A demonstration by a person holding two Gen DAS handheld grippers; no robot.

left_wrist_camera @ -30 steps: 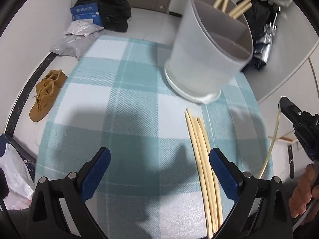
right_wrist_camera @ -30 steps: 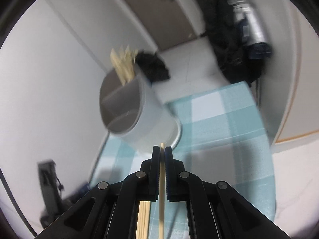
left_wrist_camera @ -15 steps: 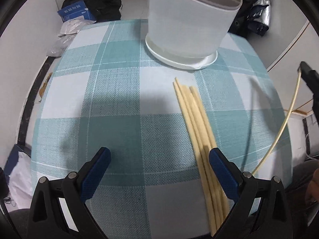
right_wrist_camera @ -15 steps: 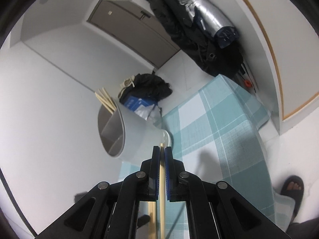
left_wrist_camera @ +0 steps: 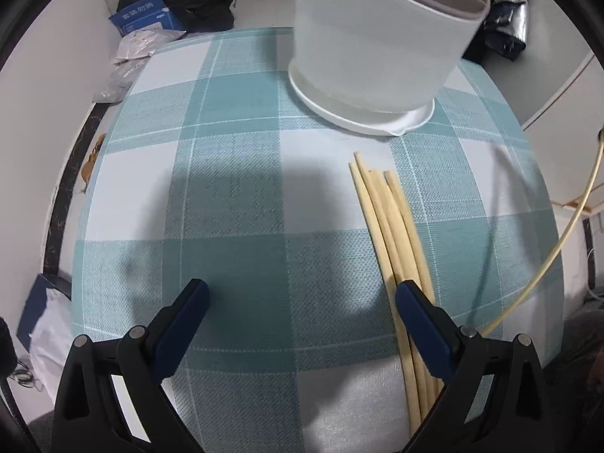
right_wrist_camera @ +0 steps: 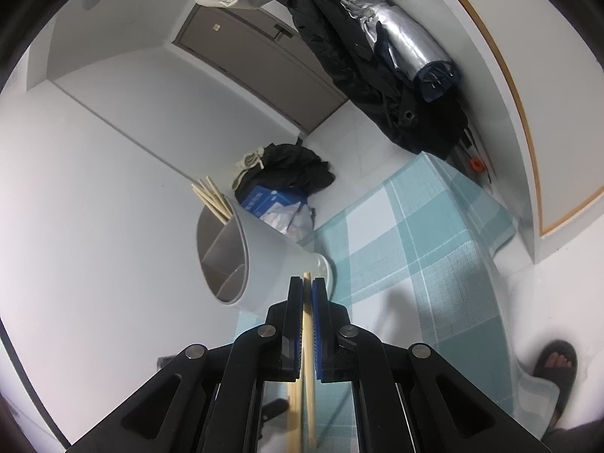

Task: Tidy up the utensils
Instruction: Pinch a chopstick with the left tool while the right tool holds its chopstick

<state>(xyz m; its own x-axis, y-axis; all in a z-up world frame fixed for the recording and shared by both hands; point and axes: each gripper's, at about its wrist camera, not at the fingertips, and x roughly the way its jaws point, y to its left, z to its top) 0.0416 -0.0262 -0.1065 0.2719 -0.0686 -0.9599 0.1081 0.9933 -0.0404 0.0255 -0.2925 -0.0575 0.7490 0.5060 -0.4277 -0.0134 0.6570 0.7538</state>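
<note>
White divided utensil holder (right_wrist_camera: pixel 264 249) on checked tablecloth (left_wrist_camera: pixel 234 204), about four chopsticks (right_wrist_camera: pixel 213 198) in one compartment. Four loose chopsticks (left_wrist_camera: pixel 392 234) beside it. Right gripper (right_wrist_camera: pixel 307 302) pinching single chopstick (right_wrist_camera: pixel 307 324); left gripper (left_wrist_camera: pixel 302 302) spread, empty.

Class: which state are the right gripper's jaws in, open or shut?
Shut: the right gripper clamps a single chopstick between its pads.
</note>
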